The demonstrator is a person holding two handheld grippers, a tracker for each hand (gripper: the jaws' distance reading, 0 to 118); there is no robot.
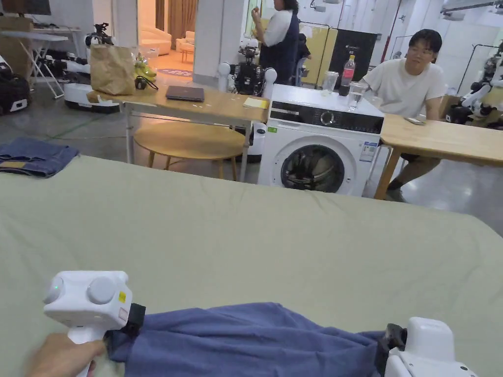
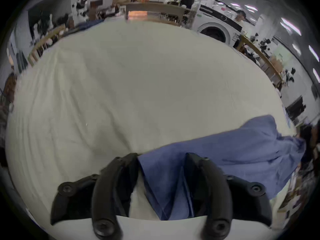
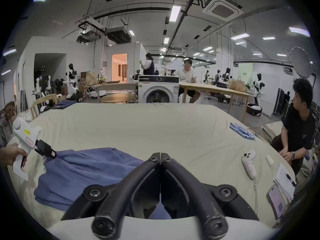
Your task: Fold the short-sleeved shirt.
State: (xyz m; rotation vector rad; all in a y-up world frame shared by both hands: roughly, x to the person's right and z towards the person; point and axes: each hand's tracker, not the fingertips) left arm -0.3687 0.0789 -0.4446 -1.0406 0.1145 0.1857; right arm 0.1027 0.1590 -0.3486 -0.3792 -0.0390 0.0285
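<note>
While draped in a pale green sheet, takes up the whole foreground: a broad bed [image 1: 275,235], bare across its middle and far side. Down at its near edge, a blue shirt [image 1: 245,338], bunched rather than flat, long axis running left to right along that edge, strung between the two tools. At its left end, the left gripper [image 2: 161,157], held in the left hand [image 1: 59,356]; at its right end, the right gripper [image 3: 160,157]. Equally near, then, one at each end (no reaching needed by either). Ahead of both, away from the person: open sheet, likely the place to lay the cloth out before any fold.

Left jaws spread apart, a folded corner of the cloth lying in the gap and brushing both inner faces. No sign of a firm pinch in the left gripper view, though in the right gripper view the tip sits right on the shirt's corner.

Right jaws pressed together, tips meeting, blue cloth showing between their roots and running off to the left; judged to be pinching the shirt's edge.

Folding proper not yet begun, by the look of it. Probably closing the left jaws first, then drawing the ends apart.
</note>
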